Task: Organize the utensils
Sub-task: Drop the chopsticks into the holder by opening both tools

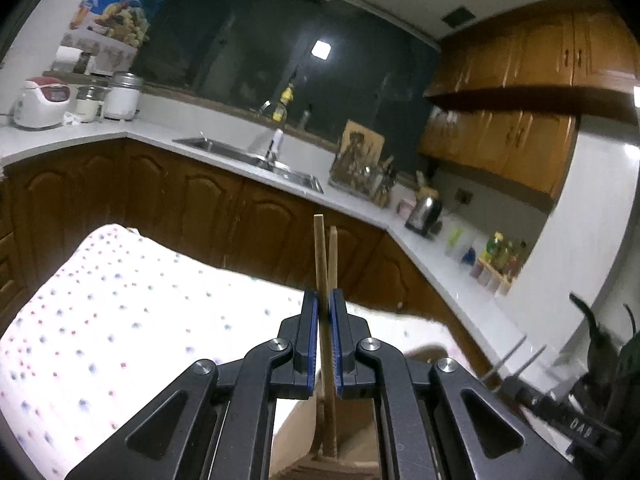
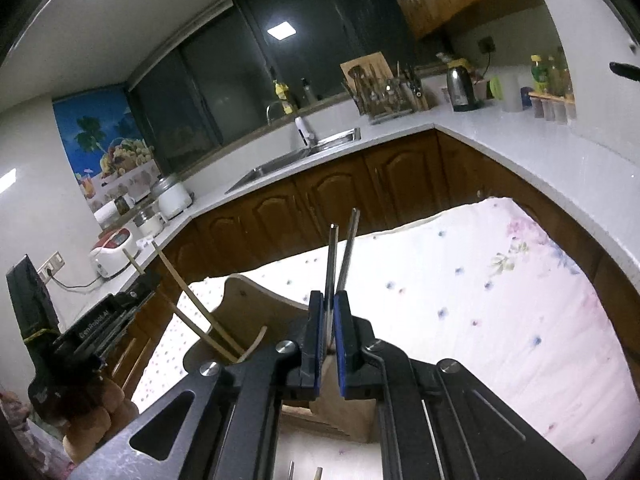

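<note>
Roughly midway, judging by the layout. Spotted-cloth worktop (image 2: 500,300) spread in the near ground, kitchen counters far behind. Wooden holder (image 2: 260,316) near the left of the cloth in the right wrist view, a few wooden sticks already leaning in it (exact count unclear). Left gripper (image 1: 325,340), fingers clamped on a pair of wooden chopsticks (image 1: 323,264), tips pointing up and away, lower ends over what looks like the holder. Right gripper (image 2: 329,344), fingers clamped on a pair of metal chopsticks (image 2: 340,256). Both pairs seemingly yet to be released; more utensil ends just visible at the near edge.
</note>
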`<action>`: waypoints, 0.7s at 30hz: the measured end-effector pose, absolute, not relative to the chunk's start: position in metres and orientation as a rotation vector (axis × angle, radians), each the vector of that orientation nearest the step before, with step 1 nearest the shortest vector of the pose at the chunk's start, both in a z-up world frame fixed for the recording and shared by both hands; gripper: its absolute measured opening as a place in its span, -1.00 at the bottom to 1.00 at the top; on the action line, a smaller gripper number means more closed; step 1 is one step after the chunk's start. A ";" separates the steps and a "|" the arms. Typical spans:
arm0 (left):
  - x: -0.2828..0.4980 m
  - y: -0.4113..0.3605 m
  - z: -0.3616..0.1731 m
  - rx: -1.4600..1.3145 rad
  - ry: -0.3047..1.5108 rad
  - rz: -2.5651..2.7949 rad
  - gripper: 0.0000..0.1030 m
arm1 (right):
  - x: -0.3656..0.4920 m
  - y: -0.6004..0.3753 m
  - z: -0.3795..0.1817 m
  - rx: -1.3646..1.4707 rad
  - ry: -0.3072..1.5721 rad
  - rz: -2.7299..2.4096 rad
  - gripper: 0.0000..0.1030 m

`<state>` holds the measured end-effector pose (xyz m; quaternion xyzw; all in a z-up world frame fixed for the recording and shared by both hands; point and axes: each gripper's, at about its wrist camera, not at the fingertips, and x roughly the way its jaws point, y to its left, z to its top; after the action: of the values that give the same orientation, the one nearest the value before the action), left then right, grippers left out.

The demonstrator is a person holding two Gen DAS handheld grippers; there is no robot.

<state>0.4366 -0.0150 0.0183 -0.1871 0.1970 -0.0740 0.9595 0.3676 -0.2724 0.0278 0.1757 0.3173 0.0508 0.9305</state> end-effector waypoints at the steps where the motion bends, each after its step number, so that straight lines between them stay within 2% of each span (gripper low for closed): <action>1: 0.439 -0.015 0.018 -0.372 0.412 -0.150 -0.91 | 0.368 -0.272 0.028 0.358 0.651 0.104 -0.90; 14: 0.441 -0.001 0.040 -0.344 0.443 -0.162 -0.90 | 0.370 -0.272 0.030 0.370 0.670 0.110 -0.89; 15: 0.442 0.000 0.042 -0.345 0.450 -0.166 -0.90 | 0.371 -0.273 0.030 0.379 0.674 0.115 -0.79; 16: 0.443 0.001 0.044 -0.348 0.456 -0.169 -0.90 | 0.370 -0.274 0.030 0.395 0.676 0.123 -0.79; 18: 0.439 0.003 0.045 -0.353 0.459 -0.169 -0.73 | 0.370 -0.277 0.030 0.411 0.673 0.133 -0.74; 20: 0.431 0.006 0.045 -0.361 0.452 -0.161 -0.48 | 0.366 -0.278 0.033 0.414 0.666 0.132 -0.53; 21: 0.427 0.008 0.048 -0.363 0.444 -0.154 -0.33 | 0.363 -0.279 0.035 0.422 0.659 0.133 -0.30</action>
<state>0.4268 0.0081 0.0483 -0.1788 0.2190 -0.0758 0.9562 0.3634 -0.2794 0.0345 0.2053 0.3209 0.0647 0.9223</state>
